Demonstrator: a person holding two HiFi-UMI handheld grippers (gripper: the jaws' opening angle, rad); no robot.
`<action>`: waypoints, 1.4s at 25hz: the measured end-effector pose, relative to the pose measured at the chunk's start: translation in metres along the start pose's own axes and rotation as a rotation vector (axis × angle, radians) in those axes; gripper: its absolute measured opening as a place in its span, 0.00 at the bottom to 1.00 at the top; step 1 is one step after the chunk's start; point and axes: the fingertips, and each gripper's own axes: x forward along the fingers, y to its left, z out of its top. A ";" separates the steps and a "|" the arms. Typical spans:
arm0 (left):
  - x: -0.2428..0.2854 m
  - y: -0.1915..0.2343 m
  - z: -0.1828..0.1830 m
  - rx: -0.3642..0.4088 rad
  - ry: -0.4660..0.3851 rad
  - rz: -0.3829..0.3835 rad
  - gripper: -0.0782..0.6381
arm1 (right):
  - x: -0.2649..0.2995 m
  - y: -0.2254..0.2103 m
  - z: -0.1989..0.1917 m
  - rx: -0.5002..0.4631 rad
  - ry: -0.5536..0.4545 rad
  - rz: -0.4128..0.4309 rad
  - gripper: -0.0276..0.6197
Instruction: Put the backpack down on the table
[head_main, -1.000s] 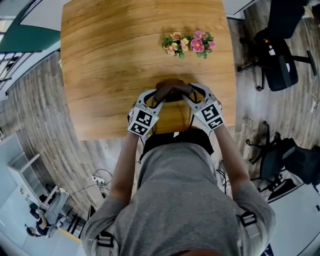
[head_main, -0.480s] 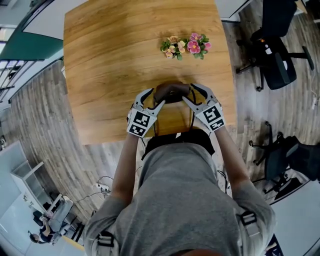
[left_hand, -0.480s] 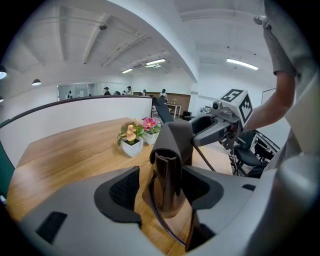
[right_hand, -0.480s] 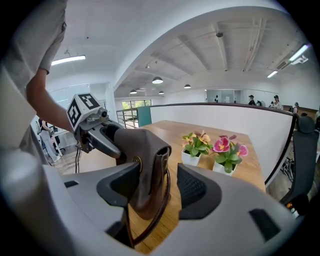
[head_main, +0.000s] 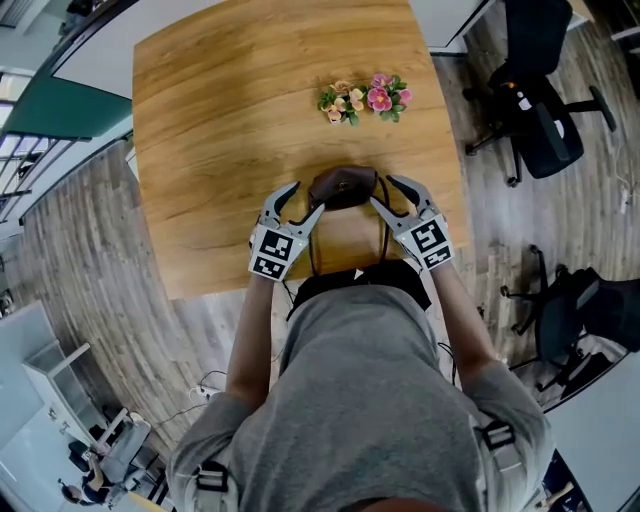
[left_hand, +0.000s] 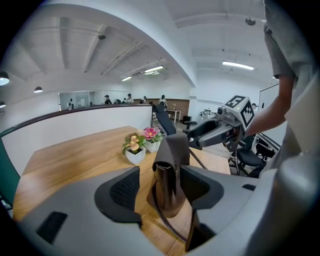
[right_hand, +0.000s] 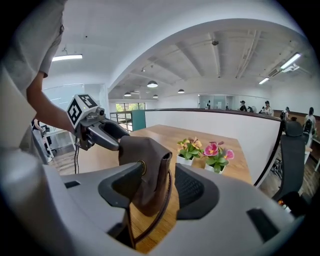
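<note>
Backpack (head_main: 343, 187) is set upright on the table (head_main: 220, 120), close to the near edge, roughly midway along it. Its base is on the wood and nothing is seen propping it. Put-down is judged done; only the retreat is left.

Left gripper (head_main: 309, 196): jaws have just been opening and are spread wide. The backpack is seen in the gap between them, but neither pad is pressed on it.

Right gripper (head_main: 383, 190): jaws have just been closing a little, yet are held well apart. The backpack is in line with the gap and partly covered by one jaw in the right gripper view. Light contact there cannot be ruled out, but no clamp is seen.

Both grippers are parked at the bag's flanks, one each side.

A strap (left_hand: 167, 227) is looped from the bag's base back toward the near edge, under the left gripper. Whether it hangs over the edge cannot be told.

Risks from here:
- The bag is narrow, tall and soft, so it can be tipped by a jaw brushed along its side on pull-back.
- The strap can be hooked by a jaw tip if the grippers are drawn back low. The bag would then be dragged toward the near edge, possibly off it.
- If the right jaws are narrowed further, the flap could be pinched and lifted.
- Flowers (head_main: 362, 98) in small white pots are placed well apart, farther back and nearer the right edge. A topple that way is not expected to reach them.
</note>
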 end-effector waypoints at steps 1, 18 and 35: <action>-0.003 0.000 0.002 0.004 -0.006 0.004 0.47 | -0.003 0.001 0.001 -0.002 -0.001 -0.004 0.37; -0.041 -0.015 0.019 0.025 -0.072 0.021 0.36 | -0.027 0.023 0.027 -0.039 -0.081 -0.026 0.15; -0.056 -0.032 0.017 0.068 -0.113 0.031 0.14 | -0.043 0.046 0.026 -0.113 -0.068 -0.054 0.05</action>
